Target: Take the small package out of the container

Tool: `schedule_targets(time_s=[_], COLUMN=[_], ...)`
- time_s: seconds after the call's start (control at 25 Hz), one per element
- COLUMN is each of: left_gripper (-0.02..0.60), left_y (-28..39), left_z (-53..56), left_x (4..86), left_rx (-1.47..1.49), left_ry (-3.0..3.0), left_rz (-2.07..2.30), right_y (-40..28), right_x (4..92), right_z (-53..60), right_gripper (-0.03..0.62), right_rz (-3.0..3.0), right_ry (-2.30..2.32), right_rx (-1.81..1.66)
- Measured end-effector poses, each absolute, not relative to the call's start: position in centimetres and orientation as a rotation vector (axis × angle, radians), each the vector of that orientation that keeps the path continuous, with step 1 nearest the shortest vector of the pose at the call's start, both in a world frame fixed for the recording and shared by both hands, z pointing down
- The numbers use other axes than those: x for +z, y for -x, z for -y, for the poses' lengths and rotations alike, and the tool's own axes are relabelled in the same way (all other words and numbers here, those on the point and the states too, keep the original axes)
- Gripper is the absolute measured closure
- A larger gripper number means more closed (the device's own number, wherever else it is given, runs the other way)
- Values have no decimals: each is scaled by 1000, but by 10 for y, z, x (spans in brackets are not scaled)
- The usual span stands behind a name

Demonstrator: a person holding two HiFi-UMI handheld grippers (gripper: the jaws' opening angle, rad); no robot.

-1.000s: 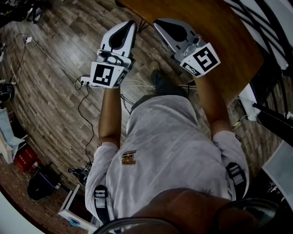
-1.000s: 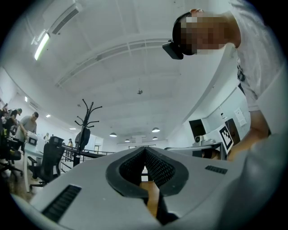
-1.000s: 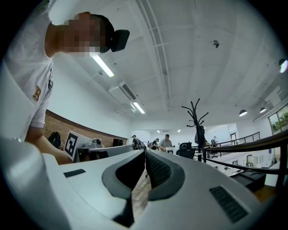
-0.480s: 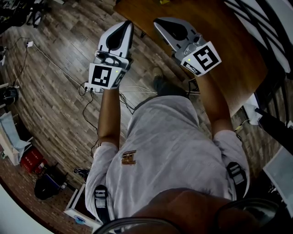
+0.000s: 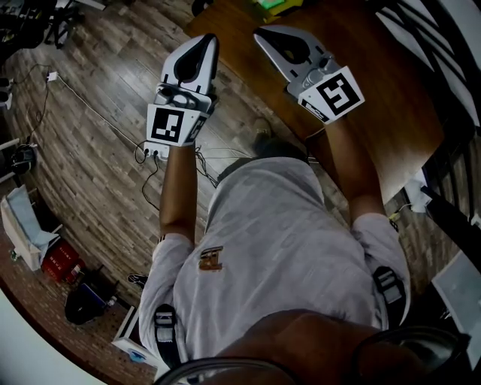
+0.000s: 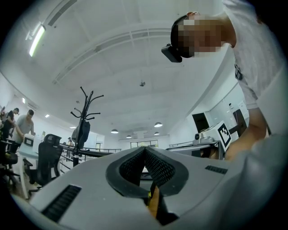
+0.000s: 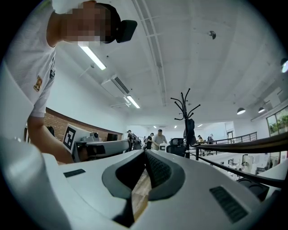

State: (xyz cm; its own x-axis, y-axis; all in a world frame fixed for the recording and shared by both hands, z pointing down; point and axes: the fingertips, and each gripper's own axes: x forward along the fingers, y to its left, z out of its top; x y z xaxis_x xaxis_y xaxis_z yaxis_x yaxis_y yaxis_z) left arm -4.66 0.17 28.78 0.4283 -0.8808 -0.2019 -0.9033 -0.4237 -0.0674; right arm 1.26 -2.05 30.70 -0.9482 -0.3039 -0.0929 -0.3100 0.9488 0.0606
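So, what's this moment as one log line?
white left gripper: shut, empty, over wood-plank floor | white right gripper: shut, empty, over brown wooden table

The head view looks steeply down at the floor (image 5: 90,150); both gripper views, close behind their jaws, face the ceiling (image 6: 135,54), seemingly sharing one coat stand (image 6: 85,112).

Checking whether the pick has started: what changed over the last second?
The head view has crept forward: more of the wooden table shows, and a green object at the picture's top edge has come into view. Nothing was taken hold of or let go. The left gripper and right gripper stayed shut, empty, held out ahead.
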Motion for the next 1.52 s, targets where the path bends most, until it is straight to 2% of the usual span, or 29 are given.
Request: schedule_targets(time_s=[0.92, 1.52], left_gripper=[563, 563], left_y=[63, 130], left_z=[130, 207], left_x=[291, 305], left_rx=[192, 165], left_ry=[2564, 2659], left_rz=[-1519, -1340], right_y=[1, 78], right_x=[305, 313], right_z=[157, 222], right_gripper=[560, 560], right_rz=[-3026, -3048], right_ry=[674, 835], right_rx=[98, 123])
